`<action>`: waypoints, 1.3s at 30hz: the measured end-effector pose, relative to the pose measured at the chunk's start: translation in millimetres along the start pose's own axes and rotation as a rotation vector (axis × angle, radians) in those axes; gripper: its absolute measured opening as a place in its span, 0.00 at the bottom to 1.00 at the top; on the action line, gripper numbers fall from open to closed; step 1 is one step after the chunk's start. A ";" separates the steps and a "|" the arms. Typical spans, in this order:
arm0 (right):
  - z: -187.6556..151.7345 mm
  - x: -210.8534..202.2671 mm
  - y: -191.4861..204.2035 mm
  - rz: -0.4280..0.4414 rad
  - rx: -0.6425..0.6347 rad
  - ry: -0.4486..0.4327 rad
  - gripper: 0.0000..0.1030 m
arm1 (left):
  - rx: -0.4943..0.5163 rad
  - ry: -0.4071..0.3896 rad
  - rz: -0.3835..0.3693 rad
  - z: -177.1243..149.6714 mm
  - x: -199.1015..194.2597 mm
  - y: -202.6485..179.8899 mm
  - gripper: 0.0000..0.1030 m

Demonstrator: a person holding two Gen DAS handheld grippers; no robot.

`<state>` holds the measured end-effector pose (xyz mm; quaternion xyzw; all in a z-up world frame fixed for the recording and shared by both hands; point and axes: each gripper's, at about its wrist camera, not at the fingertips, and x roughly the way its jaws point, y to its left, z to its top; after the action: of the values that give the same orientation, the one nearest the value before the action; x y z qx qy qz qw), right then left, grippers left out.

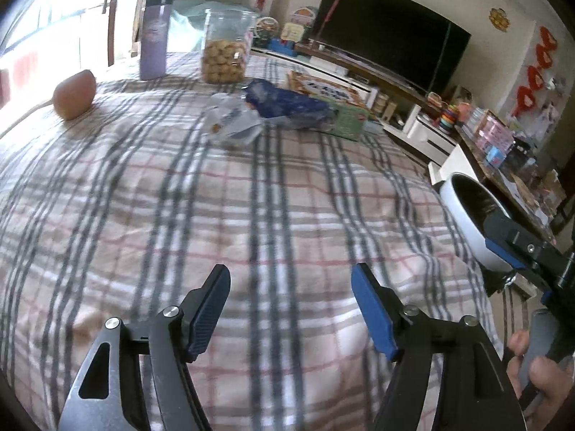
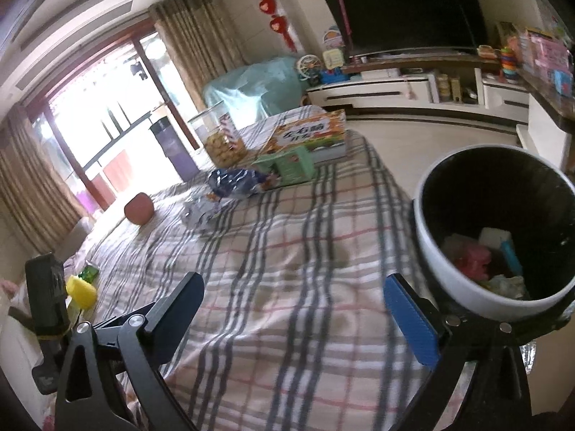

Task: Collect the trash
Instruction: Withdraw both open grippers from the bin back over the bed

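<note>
A plaid cloth (image 1: 215, 197) covers the worktop. At its far end a purple tumbler (image 1: 154, 36) stands upright beside a clear jar of biscuits (image 1: 225, 46). A brown egg-shaped object (image 1: 74, 94) lies apart near the window side. A printed box (image 2: 311, 136) lies flat behind a green box (image 2: 293, 167). A dark television (image 1: 388, 32) stands on a white cabinet (image 2: 395, 89)

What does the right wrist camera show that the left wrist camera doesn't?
Only the right wrist view looks into the trash bin, showing pink, white and blue scraps inside, plus a yellow cap at the cloth's left edge.

Only the left wrist view shows the person's hand and the right gripper from outside.

Both show the blue wrapper, cookie jar, purple bottle and plaid cloth.
</note>
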<state>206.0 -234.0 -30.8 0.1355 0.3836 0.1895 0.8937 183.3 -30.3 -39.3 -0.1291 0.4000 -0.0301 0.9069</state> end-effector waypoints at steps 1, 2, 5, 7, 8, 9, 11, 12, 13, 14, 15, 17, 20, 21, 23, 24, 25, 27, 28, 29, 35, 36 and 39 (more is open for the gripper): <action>-1.3 2.8 2.0 0.004 -0.001 0.007 0.98 | -0.003 -0.001 0.006 -0.2 0.0 3.5 0.69; -2.2 5.1 3.9 0.006 -0.001 0.013 0.98 | -0.006 -0.001 0.012 -0.2 -0.2 6.6 0.70; -3.0 13.5 7.1 0.006 -0.006 0.028 0.98 | -0.019 0.000 0.027 -0.4 0.4 14.0 0.70; -3.5 17.8 8.8 0.013 -0.007 0.033 0.98 | -0.025 -0.001 0.034 1.3 2.4 19.0 0.71; -3.4 20.9 9.5 0.018 -0.006 0.036 0.98 | -0.028 -0.001 0.039 2.0 2.9 20.6 0.72; -3.0 23.0 10.3 0.022 -0.005 0.038 0.98 | -0.032 -0.002 0.043 2.7 3.5 22.7 0.72; -2.3 28.9 11.8 0.033 -0.002 0.044 0.98 | -0.040 -0.002 0.051 5.0 6.1 27.8 0.72; -1.8 31.5 12.3 0.036 -0.001 0.045 0.98 | -0.045 -0.002 0.053 6.4 7.2 30.0 0.72; -1.3 34.7 13.3 0.038 -0.002 0.047 0.98 | -0.050 -0.002 0.055 8.1 9.1 32.5 0.72; -0.9 38.1 14.9 0.038 -0.002 0.049 0.98 | -0.054 -0.002 0.059 9.9 11.1 35.0 0.73; 0.2 42.2 15.9 0.045 -0.001 0.051 0.98 | -0.056 -0.001 0.062 11.5 13.3 37.1 0.73; 1.9 47.0 16.1 0.054 0.004 0.054 0.98 | -0.062 0.003 0.067 15.4 17.9 40.7 0.73; 5.3 54.9 15.3 0.063 0.018 0.061 0.98 | -0.063 0.005 0.073 20.3 24.3 43.4 0.73; 6.7 57.8 15.3 0.062 0.023 0.063 0.98 | -0.064 0.005 0.075 22.2 26.3 44.1 0.73; 9.3 62.5 14.8 0.064 0.030 0.067 0.98 | -0.063 0.006 0.077 26.3 30.0 45.4 0.73; 10.8 65.2 15.3 0.066 0.032 0.069 0.98 | -0.062 0.006 0.078 28.8 32.3 46.0 0.73; 12.2 67.6 15.2 0.067 0.031 0.071 0.98 | -0.060 0.007 0.081 31.6 35.1 46.4 0.73; 14.6 72.4 16.2 0.064 0.028 0.073 0.98 | -0.055 0.009 0.087 38.3 40.5 47.0 0.73; 16.3 75.0 16.7 0.067 0.027 0.075 0.98 | -0.052 0.011 0.091 41.5 43.3 46.9 0.73; 18.0 77.2 16.6 0.071 0.029 0.078 0.98 | -0.048 0.012 0.092 44.0 45.5 47.0 0.73; 31.9 91.4 15.7 0.081 0.042 0.089 0.98 | -0.027 0.017 0.098 67.2 64.8 46.8 0.73; 34.6 94.5 15.2 0.085 0.046 0.094 0.98 | -0.023 0.017 0.100 71.4 68.3 46.5 0.73; 40.4 100.7 13.2 0.085 0.053 0.102 0.98 | -0.011 0.016 0.105 83.4 79.2 45.3 0.73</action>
<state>296.5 -181.6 -62.5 0.1654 0.4276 0.2235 0.8602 296.0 18.4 -53.9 -0.1130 0.4138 0.0186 0.9031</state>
